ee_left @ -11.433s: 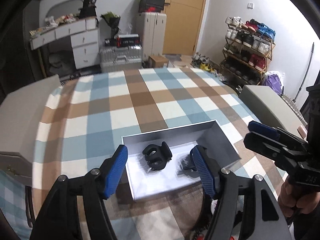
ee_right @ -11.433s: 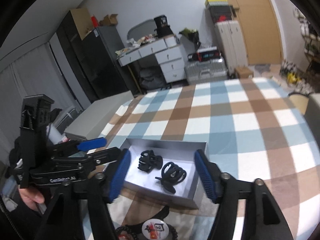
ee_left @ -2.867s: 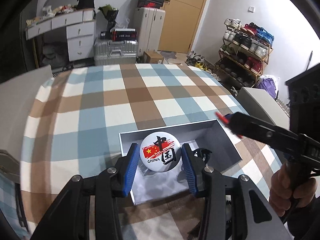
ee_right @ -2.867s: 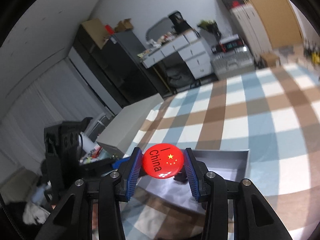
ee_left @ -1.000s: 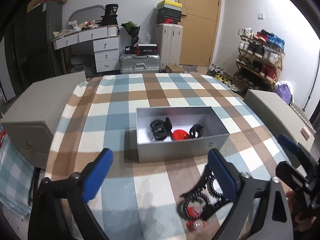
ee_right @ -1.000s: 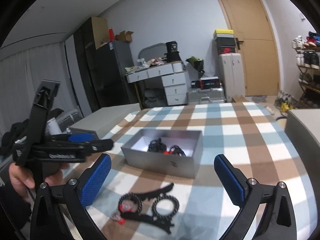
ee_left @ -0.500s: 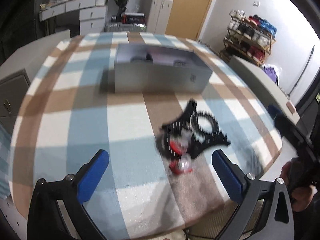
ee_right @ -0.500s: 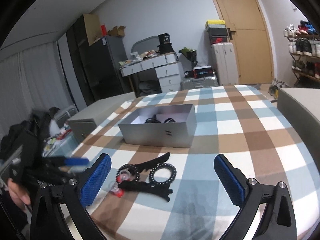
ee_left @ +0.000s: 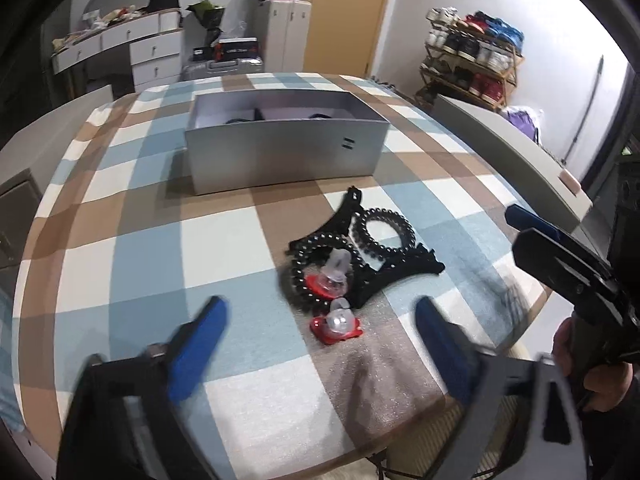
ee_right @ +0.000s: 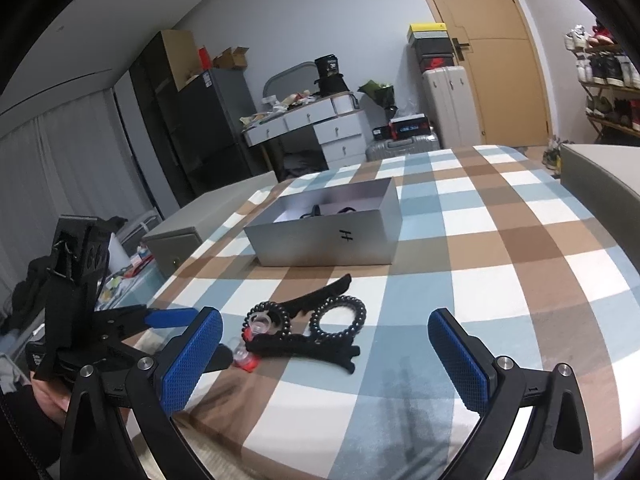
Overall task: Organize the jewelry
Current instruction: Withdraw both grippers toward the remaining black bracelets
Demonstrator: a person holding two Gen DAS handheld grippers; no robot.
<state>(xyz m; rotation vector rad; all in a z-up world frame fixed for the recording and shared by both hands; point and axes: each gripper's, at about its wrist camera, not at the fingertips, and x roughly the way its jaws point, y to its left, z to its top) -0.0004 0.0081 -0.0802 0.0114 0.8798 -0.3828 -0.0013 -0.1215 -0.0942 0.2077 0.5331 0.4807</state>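
**Grey box part-filled, 1 pile left in front of it**

Grey box [ee_left: 286, 152] sits mid-tabletop on the checked cloth [ee_left: 132, 248], open top, so drops from above need no lid handling. Dark pieces show over its rim in both views; can't tell exactly what they are from this low angle.

Remaining jewelry is 1 tangled cluster just in front of the box, toward the near edge:
- black hair clips [ee_left: 384, 270], long, lying crossed
- 2 black beaded rings [ee_right: 338, 317], resting on or against the clips
- 2 small red-and-clear pieces [ee_left: 336, 324], 1 sitting inside a beaded ring, 1 just beside the pile on the near side

Left gripper [ee_left: 320, 344]: jaws spread wide, nothing held, low over the cloth and framing the near red piece. My read: lined up for that piece because it's the only one lying free of the tangle. View is blurred, so exact height is unclear.

Right gripper [ee_right: 324, 356]: jaws also wide apart, empty, aimed at the same pile from the other side, set back.

Risk, as a judgement: beads and clips overlap, so grabbing a ring may drag a clip along. Take the loose red piece first, then the rings, clips last.
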